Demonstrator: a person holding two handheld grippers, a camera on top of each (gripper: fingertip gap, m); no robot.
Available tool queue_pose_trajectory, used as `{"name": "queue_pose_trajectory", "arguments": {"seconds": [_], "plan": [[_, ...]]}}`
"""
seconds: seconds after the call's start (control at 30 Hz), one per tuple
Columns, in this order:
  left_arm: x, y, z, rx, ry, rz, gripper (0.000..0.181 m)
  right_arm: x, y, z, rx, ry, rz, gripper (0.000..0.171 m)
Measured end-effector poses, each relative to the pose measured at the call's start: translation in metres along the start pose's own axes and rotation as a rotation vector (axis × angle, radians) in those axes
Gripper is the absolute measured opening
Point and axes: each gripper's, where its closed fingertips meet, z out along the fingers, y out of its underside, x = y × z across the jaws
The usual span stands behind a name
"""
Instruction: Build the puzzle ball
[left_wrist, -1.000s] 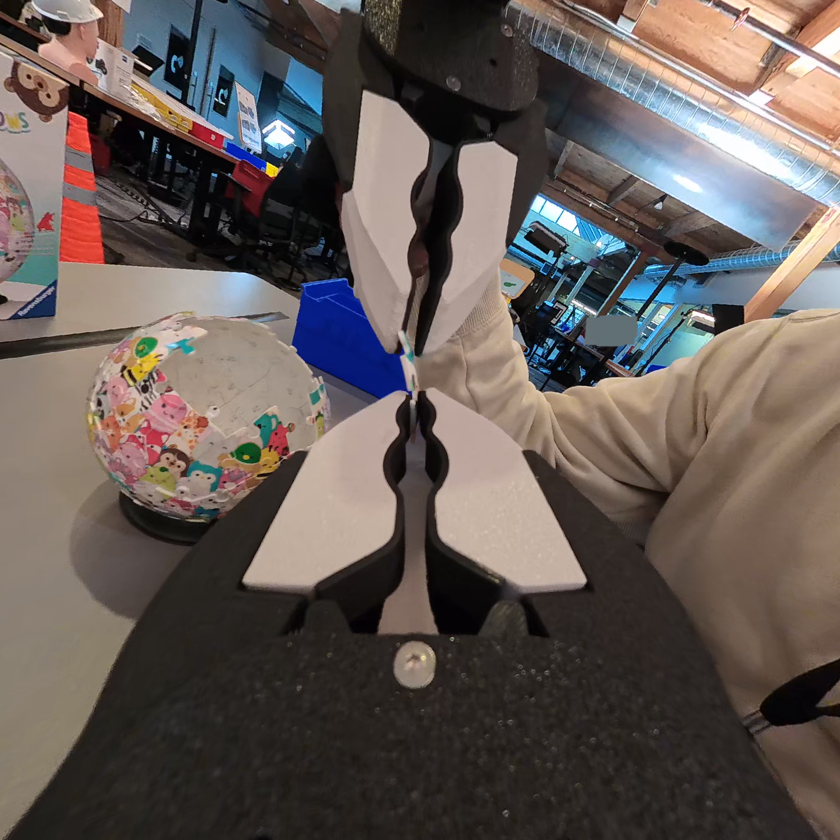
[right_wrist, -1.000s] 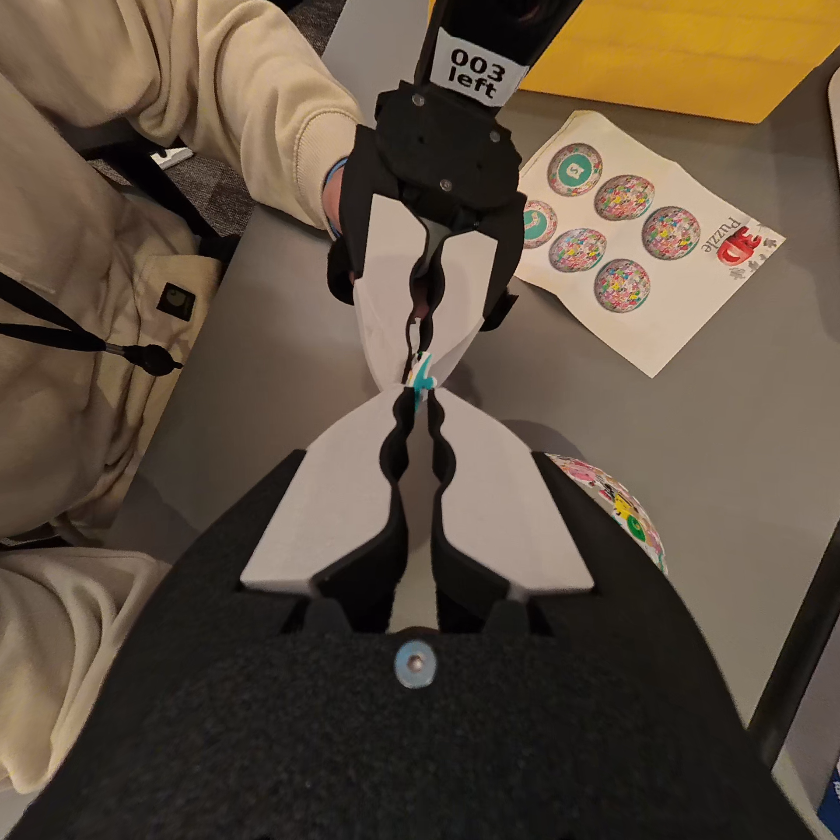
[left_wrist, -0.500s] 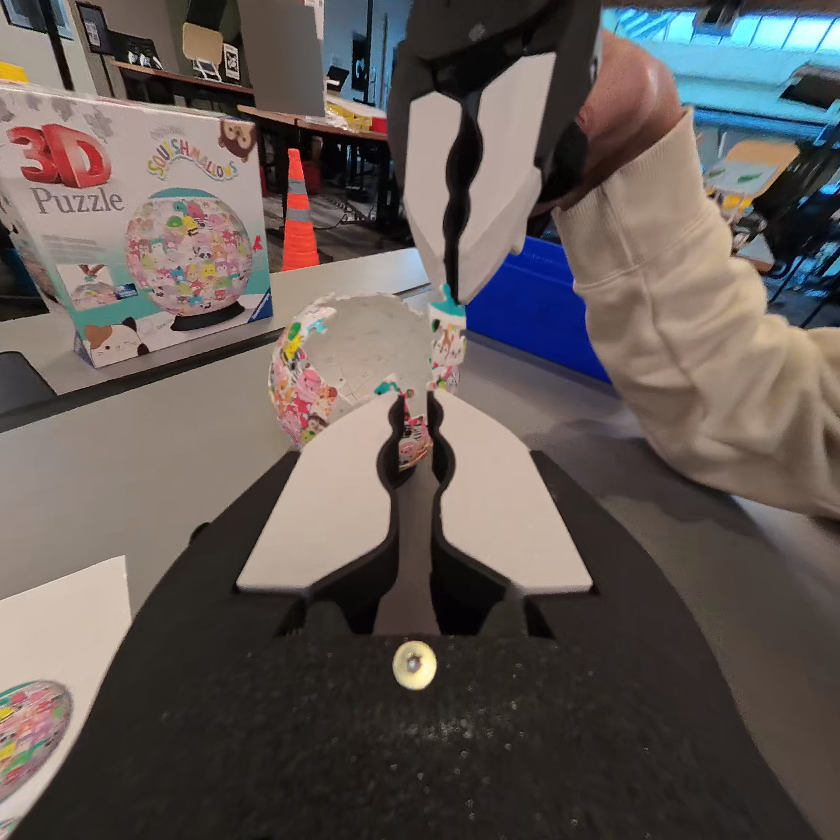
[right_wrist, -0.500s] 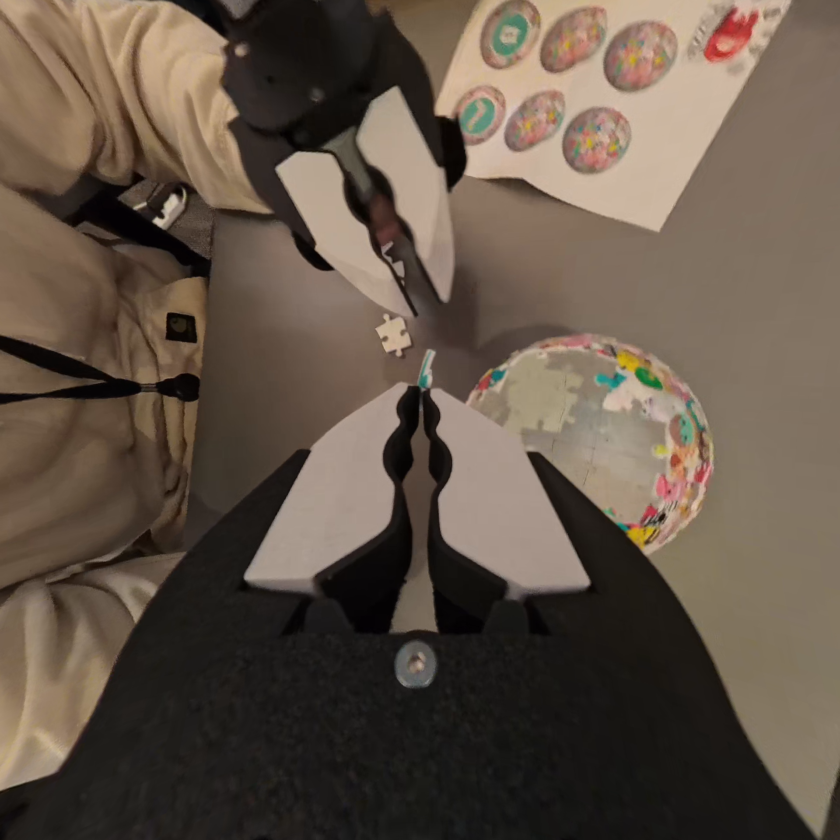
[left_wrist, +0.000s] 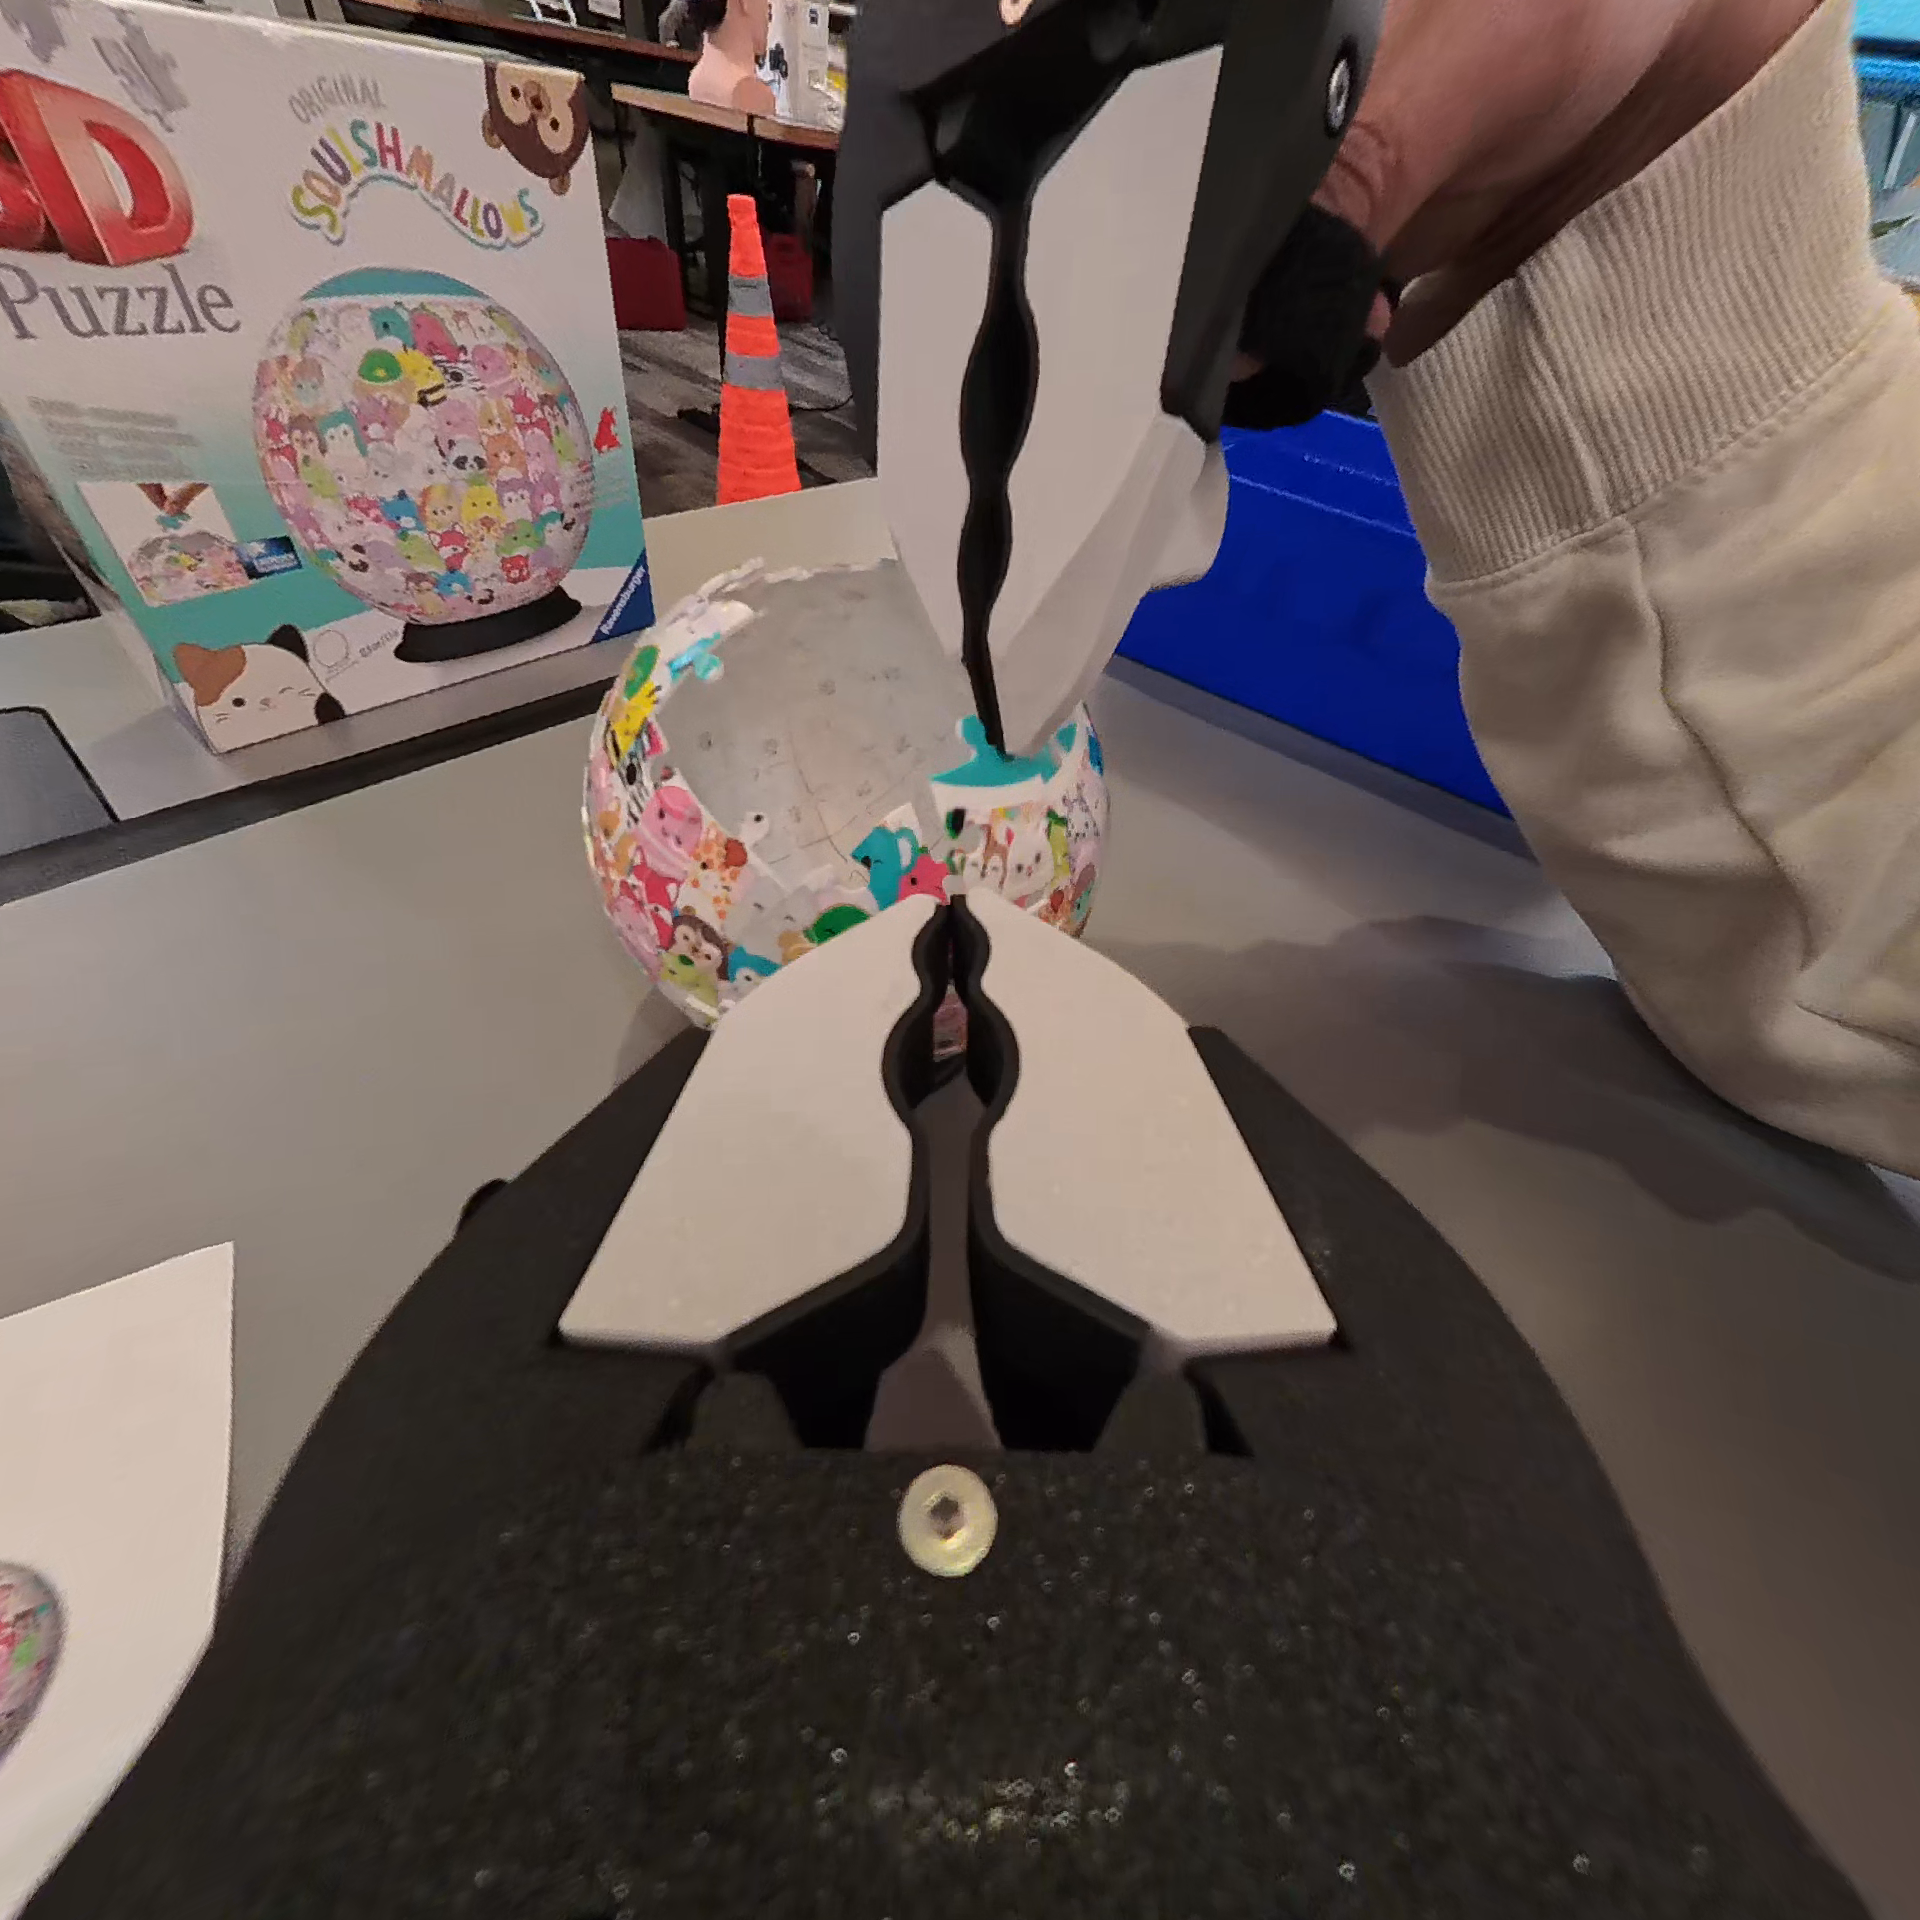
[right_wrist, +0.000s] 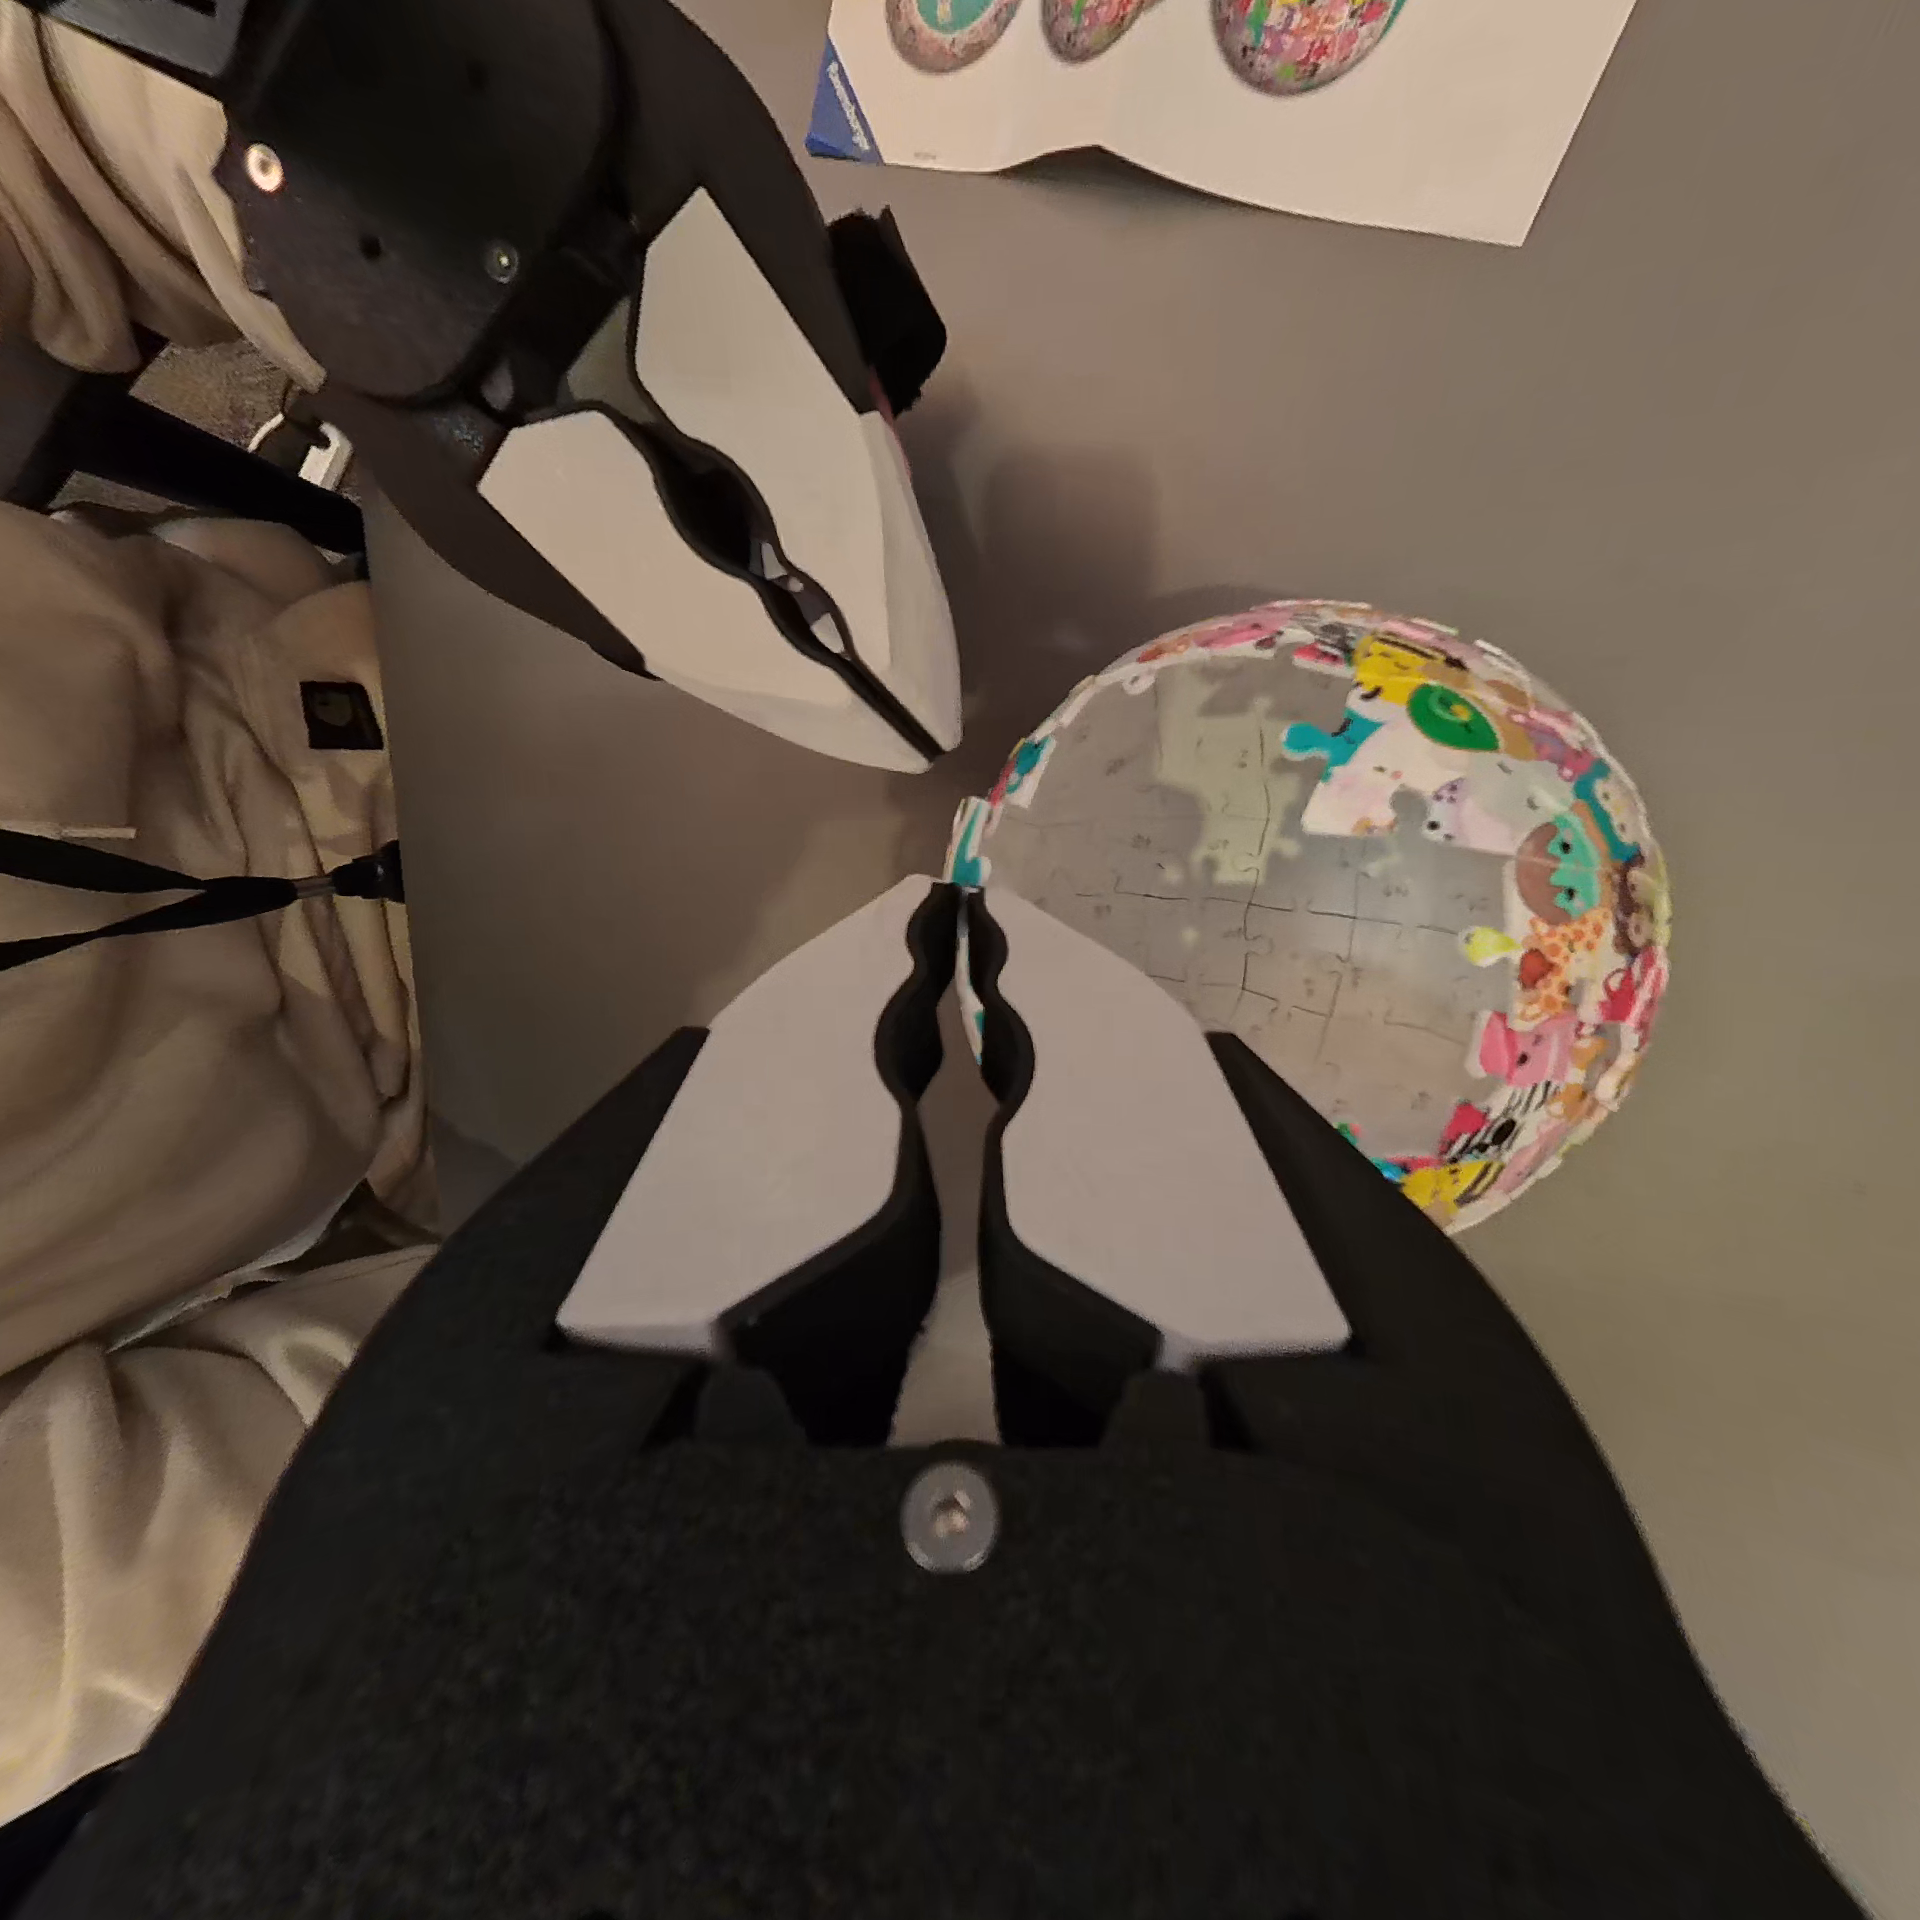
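A: Left wrist view. The puzzle ball (left_wrist: 831, 821) is sitting on the grey counter (left_wrist: 260, 987), its bare grey patch facing up and toward the camera; a sphere, so no long axis. The left tongs (left_wrist: 951, 906) are lying level, pointing at the ball's lower front, fingers pressed together with nothing visible between them.

B: And the right tongs (left_wrist: 992, 740)?

A: Coming down steeply from above, tips aimed at the ball's upper right rim. They are clamping a teal puzzle piece (left_wrist: 987, 767), which is lying across the rim there. The cream sleeve (left_wrist: 1683, 582) is reaching in from the right. A puzzle box (left_wrist: 312, 364) is standing behind, a blue bin (left_wrist: 1309, 582) at right.

B: Right wrist view?

A: The ball (right_wrist: 1340, 914) is sitting right of centre, bare patch facing the lens. The right tongs (right_wrist: 954, 889) are closing on the piece (right_wrist: 968, 935), seen edge-on, at the ball's left edge. The left tongs (right_wrist: 930, 743) are slanting in from upper left, fingers together, tips just beside the ball; whether touching, I cannot tell. A printed sheet (right_wrist: 1351, 135) is lying at top.
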Motion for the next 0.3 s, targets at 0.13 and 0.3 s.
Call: {"name": "queue_pose_trajectory", "arguments": {"seconds": [0.13,0.3], "plan": [[-0.0008,-0.0016,0.0020,0.005,-0.005,0.008,0.000,0.0011,0.0016,-0.0008,-0.004,0.005,0.004,0.002],[0.0033,-0.0055,0.0061,0.008,0.001,0.036,0.000,0.0043,0.0000,0.0001,-0.005,0.017,-0.001,0.002]]}}
